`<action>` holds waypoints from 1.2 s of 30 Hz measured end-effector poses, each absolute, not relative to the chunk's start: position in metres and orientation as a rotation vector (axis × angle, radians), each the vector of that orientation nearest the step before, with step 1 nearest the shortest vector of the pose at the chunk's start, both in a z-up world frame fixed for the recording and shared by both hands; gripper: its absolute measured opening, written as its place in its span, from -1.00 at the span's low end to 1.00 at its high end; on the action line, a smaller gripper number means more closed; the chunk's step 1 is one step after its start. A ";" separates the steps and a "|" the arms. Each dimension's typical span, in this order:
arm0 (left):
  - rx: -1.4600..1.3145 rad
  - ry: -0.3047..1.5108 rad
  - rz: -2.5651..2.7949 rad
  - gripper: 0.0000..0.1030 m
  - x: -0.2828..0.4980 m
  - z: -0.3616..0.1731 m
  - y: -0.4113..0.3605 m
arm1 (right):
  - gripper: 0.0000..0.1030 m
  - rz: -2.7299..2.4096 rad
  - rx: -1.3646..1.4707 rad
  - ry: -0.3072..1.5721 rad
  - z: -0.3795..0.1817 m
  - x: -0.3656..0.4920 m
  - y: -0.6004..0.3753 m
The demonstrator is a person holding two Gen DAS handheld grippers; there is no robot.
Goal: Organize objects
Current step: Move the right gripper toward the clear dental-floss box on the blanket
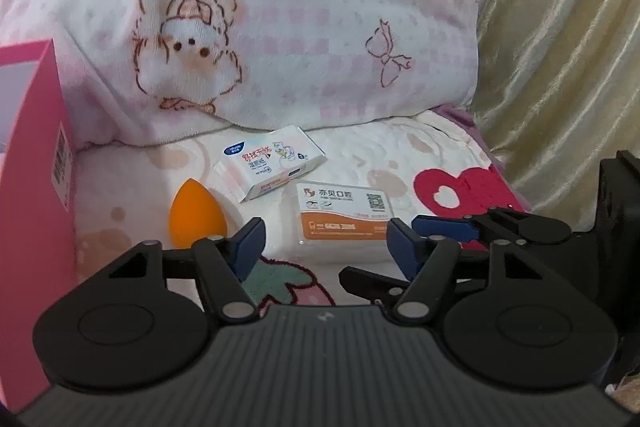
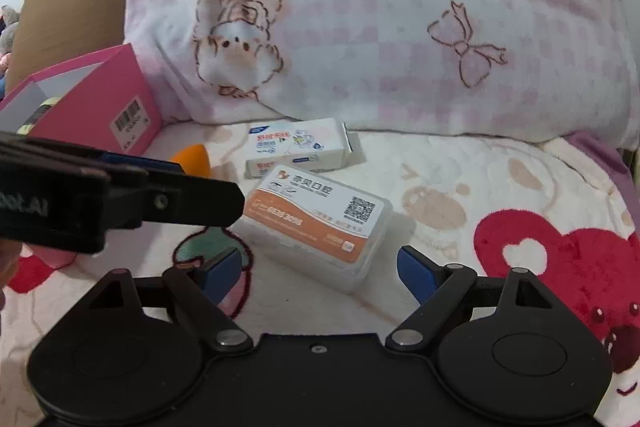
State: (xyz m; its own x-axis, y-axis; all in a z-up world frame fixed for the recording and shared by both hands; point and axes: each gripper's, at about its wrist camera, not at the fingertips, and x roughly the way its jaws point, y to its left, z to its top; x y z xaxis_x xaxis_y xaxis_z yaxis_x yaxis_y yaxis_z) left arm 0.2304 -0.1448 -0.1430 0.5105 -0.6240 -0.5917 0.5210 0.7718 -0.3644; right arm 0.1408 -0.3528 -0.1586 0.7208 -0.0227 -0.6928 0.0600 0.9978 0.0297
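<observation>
A clear plastic box with an orange and white label [image 1: 340, 217] [image 2: 320, 223] lies on the patterned blanket. A white wipes pack [image 1: 269, 161] [image 2: 298, 147] lies just behind it. An orange egg-shaped sponge [image 1: 195, 217] [image 2: 194, 158] lies to their left. A pink open box [image 1: 34, 195] [image 2: 94, 111] stands at the left. My left gripper [image 1: 326, 247] is open and empty, just short of the clear box. My right gripper [image 2: 320, 273] is open and empty, its fingers on either side of the clear box's near end.
A large pink and white pillow [image 1: 280, 19] [image 2: 380, 27] leans behind the objects. A gold curtain [image 1: 568, 47] hangs at the right. A brown cardboard panel [image 2: 68, 15] stands at the back left. The other gripper's body [image 2: 100, 199] crosses the right wrist view's left side.
</observation>
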 end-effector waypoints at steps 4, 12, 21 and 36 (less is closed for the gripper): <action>-0.168 0.782 -0.699 0.10 0.235 -0.157 -0.147 | 0.71 -0.048 0.042 0.788 -0.165 0.145 -0.353; -0.167 0.767 -0.685 0.04 0.233 -0.170 -0.153 | 0.71 -0.044 0.045 0.808 -0.176 0.154 -0.357; -0.193 0.753 -0.717 0.03 0.230 -0.170 -0.158 | 0.71 0.028 0.041 0.802 -0.175 0.153 -0.353; -0.274 0.919 -0.734 0.06 0.216 -0.160 -0.162 | 0.76 0.060 0.090 0.852 -0.172 0.142 -0.356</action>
State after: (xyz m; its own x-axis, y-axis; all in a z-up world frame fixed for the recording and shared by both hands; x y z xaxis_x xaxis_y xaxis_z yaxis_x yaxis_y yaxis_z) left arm 0.2163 -0.1621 -0.1600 0.3881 -0.6799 -0.6222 0.4569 0.7282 -0.5108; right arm 0.1419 -0.3561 -0.1721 0.6574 0.0889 -0.7483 -0.0169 0.9945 0.1033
